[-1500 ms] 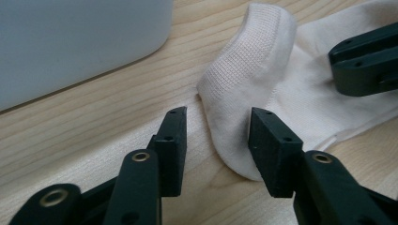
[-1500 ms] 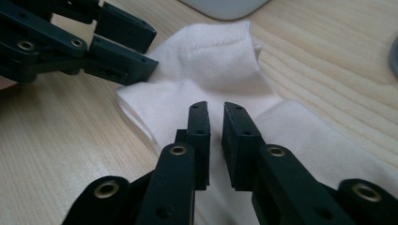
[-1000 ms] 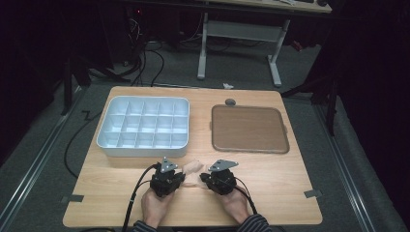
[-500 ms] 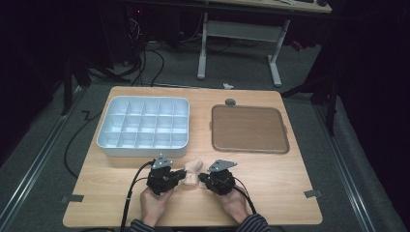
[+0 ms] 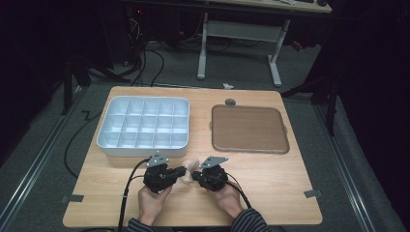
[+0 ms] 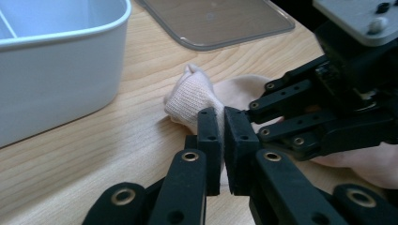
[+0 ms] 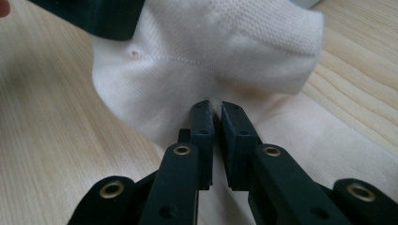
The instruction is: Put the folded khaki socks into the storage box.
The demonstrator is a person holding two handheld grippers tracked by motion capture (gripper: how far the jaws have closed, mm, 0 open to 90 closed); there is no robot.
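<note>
A pale knitted sock (image 5: 189,166) lies bunched near the table's front edge, between my two grippers. My left gripper (image 5: 184,170) points right and is shut on the sock's ribbed cuff (image 6: 192,96); its own view shows the jaws (image 6: 222,112) pressed together on the fabric. My right gripper (image 5: 195,175) faces it from the right. In its own view the jaws (image 7: 215,107) pinch a fold of the sock (image 7: 211,51) with only a thin gap between them. The two grippers almost touch.
A white tray (image 5: 106,146) with several empty compartments stands at the back left, its wall (image 6: 56,79) close to my left gripper. A brown flat lid (image 5: 249,128) lies at the back right, with a small grey round piece (image 5: 230,102) behind it.
The left gripper has risen a little with the sock's cuff in it. The right gripper has stayed where it was.
</note>
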